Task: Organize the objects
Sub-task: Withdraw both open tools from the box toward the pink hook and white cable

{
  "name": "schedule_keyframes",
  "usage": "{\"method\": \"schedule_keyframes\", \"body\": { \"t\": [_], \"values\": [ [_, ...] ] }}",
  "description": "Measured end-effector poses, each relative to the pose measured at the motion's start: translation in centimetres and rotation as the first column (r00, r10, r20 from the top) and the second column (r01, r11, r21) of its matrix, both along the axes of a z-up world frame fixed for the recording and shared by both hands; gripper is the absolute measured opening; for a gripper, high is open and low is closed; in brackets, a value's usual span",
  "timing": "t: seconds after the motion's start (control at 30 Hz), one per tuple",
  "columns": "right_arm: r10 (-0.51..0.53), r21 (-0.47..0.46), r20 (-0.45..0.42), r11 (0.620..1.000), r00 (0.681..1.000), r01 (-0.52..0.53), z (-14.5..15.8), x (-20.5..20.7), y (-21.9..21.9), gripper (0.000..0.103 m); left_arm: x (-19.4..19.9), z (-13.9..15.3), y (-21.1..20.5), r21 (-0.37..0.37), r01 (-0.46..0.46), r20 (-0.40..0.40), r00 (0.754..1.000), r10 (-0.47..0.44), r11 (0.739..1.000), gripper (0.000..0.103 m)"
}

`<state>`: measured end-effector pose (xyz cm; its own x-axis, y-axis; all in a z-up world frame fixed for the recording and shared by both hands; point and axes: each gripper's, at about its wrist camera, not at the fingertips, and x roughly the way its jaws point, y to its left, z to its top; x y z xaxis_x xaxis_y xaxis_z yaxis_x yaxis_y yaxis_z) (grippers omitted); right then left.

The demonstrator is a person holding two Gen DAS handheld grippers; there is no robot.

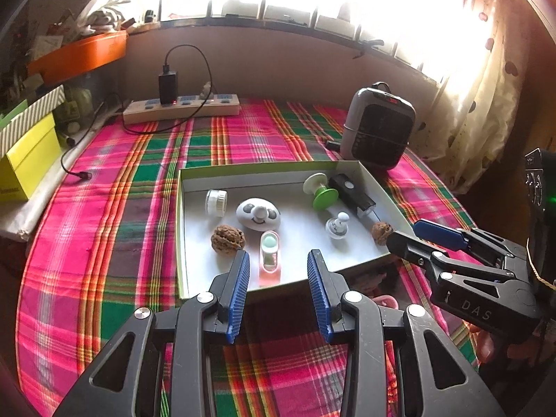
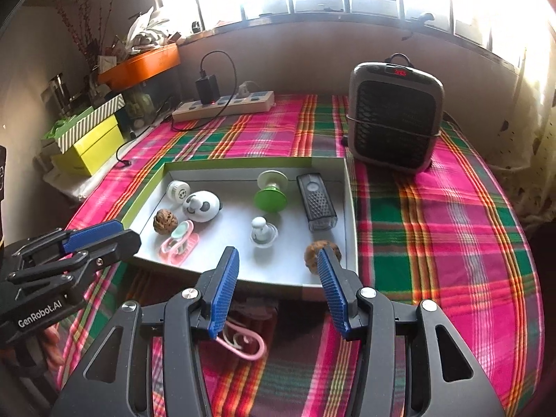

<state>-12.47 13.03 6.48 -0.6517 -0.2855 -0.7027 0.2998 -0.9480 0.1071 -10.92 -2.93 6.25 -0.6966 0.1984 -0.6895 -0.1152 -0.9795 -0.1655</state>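
A shallow white box lid with green sides [image 1: 264, 168] [image 2: 239, 163] lies on the plaid cloth. In it lie two walnuts [image 1: 227, 239] [image 2: 314, 255], a panda-face toy [image 1: 258, 214] [image 2: 201, 205], a pink clip-like item [image 1: 269, 260] [image 2: 179, 243], a green and white spool [image 1: 321, 193] [image 2: 271, 191], a black gadget [image 1: 352, 196] [image 2: 316, 201], a small white cap [image 1: 216, 202] and a white knob [image 1: 337, 226] [image 2: 262, 232]. My left gripper [image 1: 278, 260] is open and empty just before the box's near edge. My right gripper [image 2: 278, 259] is open and empty at the near right corner, one finger beside a walnut.
A grey heater [image 2: 394, 114] stands behind the box on the right. A power strip with a charger [image 1: 180, 106] lies at the back. Yellow and striped boxes [image 1: 27, 149] are stacked at the left. A pink loop [image 2: 243, 344] lies on the cloth under my right gripper.
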Motion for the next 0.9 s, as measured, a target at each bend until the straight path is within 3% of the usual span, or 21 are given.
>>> {"method": "schedule_keyframes", "body": {
  "t": [0.37,0.9],
  "values": [
    [0.009,-0.005,0.014,1.0,1.0,-0.009,-1.1,1.9,0.7,0.049,1.4,-0.7,-0.1,0.009,0.007,0.008,1.0,-0.007,1.0,0.032],
    [0.148,-0.022,0.06,0.989,0.987,-0.147,-3.4,3.4,-1.0,0.049,2.4,-2.0,-0.6,0.027,0.014,0.037,0.999,-0.015,1.0,0.032]
  ]
}}
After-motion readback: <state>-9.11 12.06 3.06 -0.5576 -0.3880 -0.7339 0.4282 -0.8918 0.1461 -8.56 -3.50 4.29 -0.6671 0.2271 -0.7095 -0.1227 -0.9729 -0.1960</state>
